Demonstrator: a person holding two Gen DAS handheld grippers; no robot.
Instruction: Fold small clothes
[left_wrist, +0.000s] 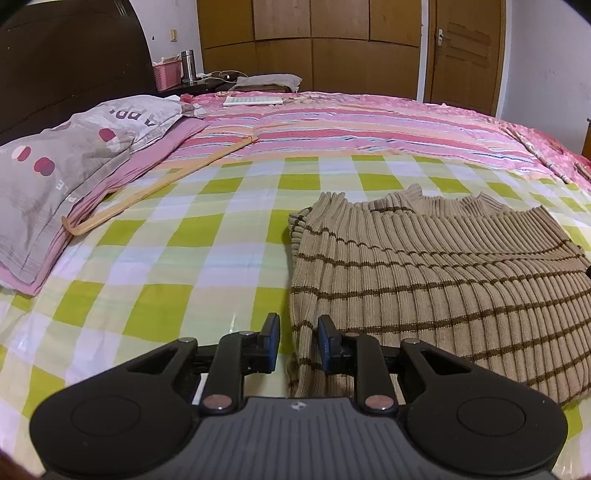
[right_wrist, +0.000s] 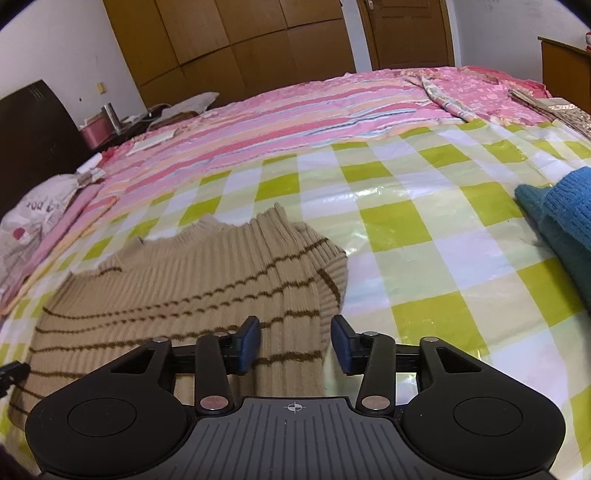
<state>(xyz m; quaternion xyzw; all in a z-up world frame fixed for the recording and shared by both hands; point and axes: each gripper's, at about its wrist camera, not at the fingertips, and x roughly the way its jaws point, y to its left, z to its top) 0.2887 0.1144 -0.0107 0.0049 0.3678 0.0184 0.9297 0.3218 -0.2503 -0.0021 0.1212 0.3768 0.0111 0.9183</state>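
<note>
A: Where's the sweater (left_wrist: 424, 280)?
B: Flat on the bed (left_wrist: 184, 266), on the green-check cloth (right_wrist: 424, 229). Tan rib knit w/ brown stripes, collar at the far end, sleeves tucked in along both sides.

A: Left tongs (left_wrist: 298, 341)?
B: Parted, nothing held. They sit at the sweater's near left edge; the folded edge shows in the gap betw. the blue pads (left_wrist: 274, 338). Can't tell if a pad touches the knit.

A: Right tongs (right_wrist: 295, 345)?
B: Also released, wider gap. Left pad (right_wrist: 249, 343) is over the knit, right pad over bare cloth, so they straddle the sweater's right edge.

A: Anything else nearby?
B: Blue knit (right_wrist: 561, 221) off to the right, well apart from the sweater. Grey pillow (left_wrist: 66, 173) at the left w/ a thin wooden stick (left_wrist: 159, 186) beside it. Pink striped sheet (left_wrist: 351, 129) farther back, wardrobe (left_wrist: 314, 40) behind the bed.
</note>
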